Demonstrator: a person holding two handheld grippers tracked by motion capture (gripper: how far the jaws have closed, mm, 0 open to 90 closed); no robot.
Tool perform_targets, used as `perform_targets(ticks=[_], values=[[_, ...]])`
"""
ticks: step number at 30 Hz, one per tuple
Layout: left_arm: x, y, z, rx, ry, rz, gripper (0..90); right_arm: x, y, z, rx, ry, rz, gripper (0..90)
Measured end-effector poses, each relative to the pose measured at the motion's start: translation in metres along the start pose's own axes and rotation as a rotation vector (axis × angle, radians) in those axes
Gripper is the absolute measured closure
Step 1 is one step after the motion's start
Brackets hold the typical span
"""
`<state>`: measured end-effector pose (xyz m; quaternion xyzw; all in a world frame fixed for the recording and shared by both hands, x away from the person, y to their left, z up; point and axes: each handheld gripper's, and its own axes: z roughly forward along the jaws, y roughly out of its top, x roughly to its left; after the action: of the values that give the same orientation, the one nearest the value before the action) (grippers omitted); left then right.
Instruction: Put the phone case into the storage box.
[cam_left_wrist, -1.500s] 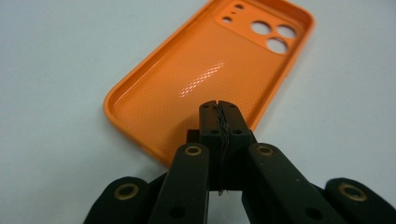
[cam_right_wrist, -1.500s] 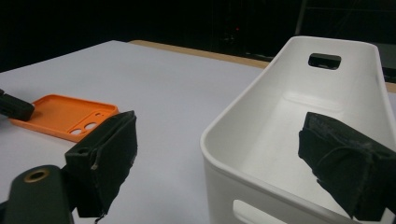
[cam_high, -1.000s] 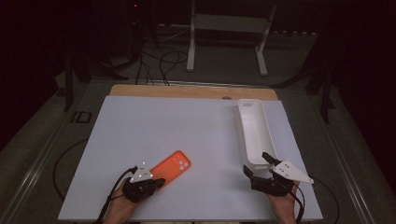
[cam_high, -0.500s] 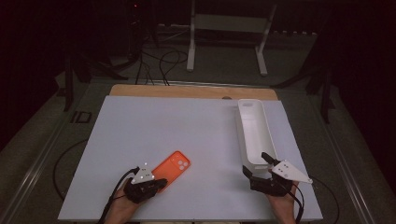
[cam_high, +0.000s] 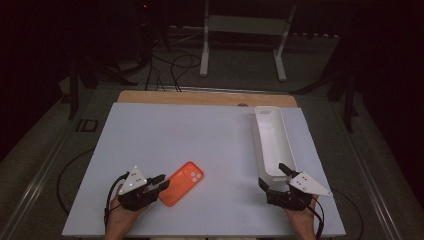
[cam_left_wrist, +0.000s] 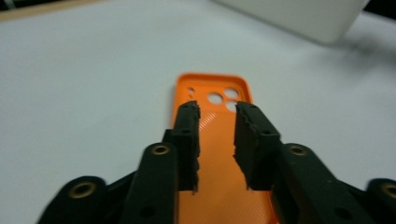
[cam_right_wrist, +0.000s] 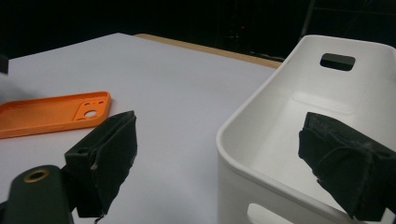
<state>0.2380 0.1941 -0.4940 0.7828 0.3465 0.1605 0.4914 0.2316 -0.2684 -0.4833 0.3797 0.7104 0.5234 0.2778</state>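
White board (cam_high: 200, 140) covers the table, and the room behind is dark. One orange phone case (cam_high: 181, 183) lies flat on the board near its front left part, with round camera holes at the far end and a fine pattern inside. One long white bin (cam_high: 272, 140) stands at the right. Left gripper (cam_high: 161, 182) has just been opening; its jaws stand a little apart above the case without pressing it. Right gripper (cam_high: 272, 176) is wide open, with the near wall of the bin between its jaws, holding nothing.
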Motion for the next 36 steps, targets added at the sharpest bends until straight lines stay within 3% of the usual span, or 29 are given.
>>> perform_targets(ticks=[8, 11, 14, 21, 30, 36], values=[[0.016, 0.003, -0.030, -0.095, 0.094, -0.012, 51.2, 0.001, -0.001, 0.002, -0.003, 0.013, -0.020, 11.5], [0.022, 0.001, -0.041, -0.114, 0.121, -0.023, 37.8, 0.001, -0.001, 0.002, -0.002, 0.018, -0.022, 11.5], [0.027, -0.001, -0.050, -0.113, 0.150, -0.030, 23.2, 0.001, -0.001, 0.002, -0.006, 0.020, -0.026, 11.5], [0.032, -0.002, -0.058, -0.084, 0.197, -0.033, 4.0, -0.002, -0.001, 0.001, -0.011, 0.016, -0.023, 11.1], [0.030, 0.003, -0.054, -0.041, 0.186, -0.043, 0.2, -0.002, -0.001, 0.002, -0.008, 0.023, -0.027, 11.1], [0.028, 0.005, -0.051, -0.012, 0.206, -0.049, 0.1, -0.002, -0.001, 0.003, -0.006, 0.021, -0.027, 11.2]])
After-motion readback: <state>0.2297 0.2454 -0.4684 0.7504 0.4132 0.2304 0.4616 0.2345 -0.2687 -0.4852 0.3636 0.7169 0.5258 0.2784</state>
